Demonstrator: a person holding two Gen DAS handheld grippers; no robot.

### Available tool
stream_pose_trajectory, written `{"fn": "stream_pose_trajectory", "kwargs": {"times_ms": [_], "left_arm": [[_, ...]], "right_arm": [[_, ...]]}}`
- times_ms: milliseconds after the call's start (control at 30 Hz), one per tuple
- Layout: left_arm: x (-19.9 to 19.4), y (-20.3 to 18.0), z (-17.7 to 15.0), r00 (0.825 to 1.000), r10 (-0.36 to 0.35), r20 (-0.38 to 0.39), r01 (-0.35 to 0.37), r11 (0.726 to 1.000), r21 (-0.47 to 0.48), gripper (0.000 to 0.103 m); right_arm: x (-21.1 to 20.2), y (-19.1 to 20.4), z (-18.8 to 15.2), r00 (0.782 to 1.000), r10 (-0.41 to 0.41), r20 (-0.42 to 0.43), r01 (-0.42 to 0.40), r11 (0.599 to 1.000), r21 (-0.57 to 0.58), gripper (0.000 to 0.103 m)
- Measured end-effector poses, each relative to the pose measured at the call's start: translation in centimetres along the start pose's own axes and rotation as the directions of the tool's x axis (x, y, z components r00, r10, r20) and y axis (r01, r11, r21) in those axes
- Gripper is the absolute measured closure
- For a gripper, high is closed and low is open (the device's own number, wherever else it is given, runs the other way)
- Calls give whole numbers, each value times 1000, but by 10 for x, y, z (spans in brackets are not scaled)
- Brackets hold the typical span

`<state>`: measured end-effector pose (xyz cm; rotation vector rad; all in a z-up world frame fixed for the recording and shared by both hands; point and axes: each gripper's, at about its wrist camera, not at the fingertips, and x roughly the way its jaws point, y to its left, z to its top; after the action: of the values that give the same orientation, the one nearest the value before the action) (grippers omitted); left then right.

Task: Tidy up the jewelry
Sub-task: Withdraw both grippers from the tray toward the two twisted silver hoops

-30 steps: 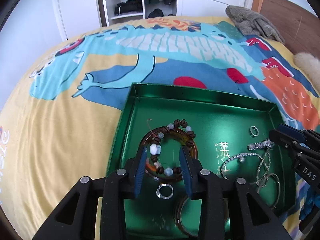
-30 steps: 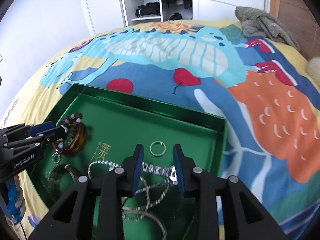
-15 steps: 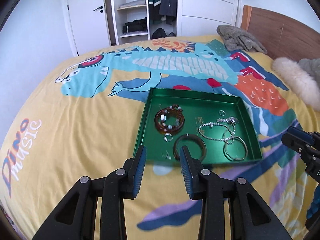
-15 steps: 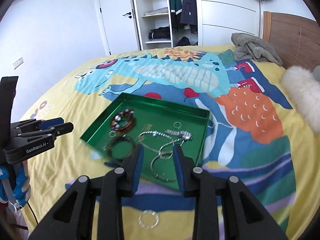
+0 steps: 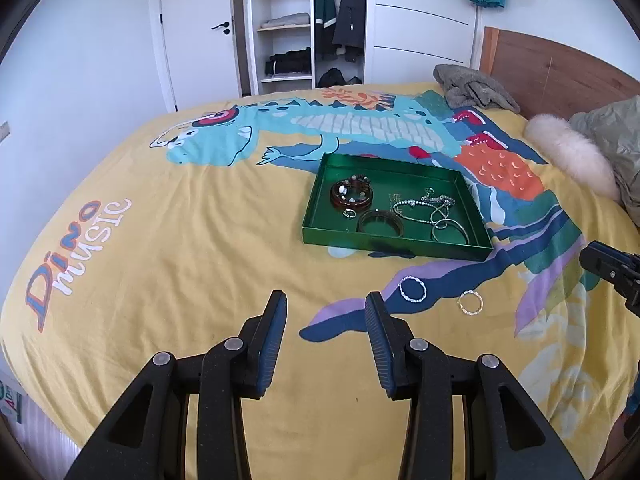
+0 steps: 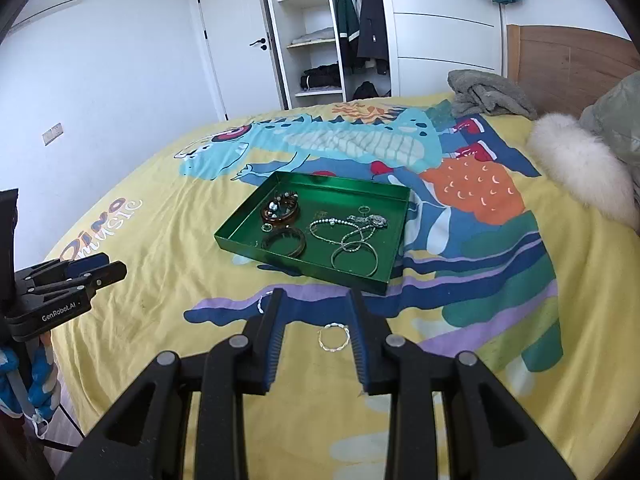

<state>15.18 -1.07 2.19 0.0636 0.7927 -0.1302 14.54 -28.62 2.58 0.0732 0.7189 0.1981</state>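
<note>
Tongs, left (image 5: 326, 312) and right (image 6: 314, 314), are withdrawn from the tray (image 5: 394, 246), both apart and empty; two rings (image 5: 413, 289) remain on the bed (image 5: 180, 240), uncollected.

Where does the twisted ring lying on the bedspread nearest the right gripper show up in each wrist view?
Left wrist: the twisted ring lies lower right on the yellow bedspread, right of a second silver twisted ring.
Right wrist: the same ring sits low centre, framed between the open right gripper's fingers.
Shared landmark: the green tray, which lies beyond the ring in both views.
</note>
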Motion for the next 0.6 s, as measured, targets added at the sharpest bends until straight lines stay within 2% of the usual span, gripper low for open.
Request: {"fn": "stream_pose_trajectory", "kwargs": {"times_ms": [167,333,600], "left_arm": [[-24,9,-17,1000,13,24,-12,1000,-10,63],[-36,14,-26,999,4,34,-3,1000,-15,63],[-22,15,-40,1000,4,6,-4,1000,-14,63]], "right_arm": [[-32,4,-15,1000,-7,25,7,1000,1,74],[-47,6,-23,999,-14,41,14,1000,4,74],[-43,7,-34,1000,-11,28,11,1000,3,74]]}}
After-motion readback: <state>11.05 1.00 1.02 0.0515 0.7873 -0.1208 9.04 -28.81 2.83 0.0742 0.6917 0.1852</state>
